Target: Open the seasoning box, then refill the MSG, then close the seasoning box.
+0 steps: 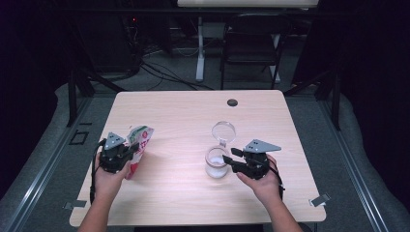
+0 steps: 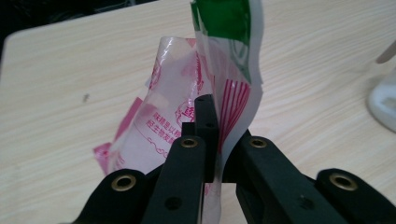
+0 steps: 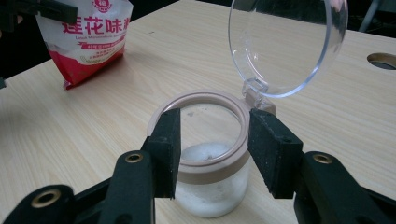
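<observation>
Jar stands near the desk's right edge, lid flipped up — right gripper clamps its rim; left gripper pinches the bag near the left edge.

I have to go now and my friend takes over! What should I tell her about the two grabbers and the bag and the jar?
Left gripper: shut on the pink and white bag, gripping its edge at the table's left side.
Right gripper: jaws on either side of the jar's neck, steadying it near the table's middle.
Done: the clear hinged lid is flipped open; some white powder lies in the jar.
Left: probably bring the bag over the jar, pour, then shut the lid.
</observation>
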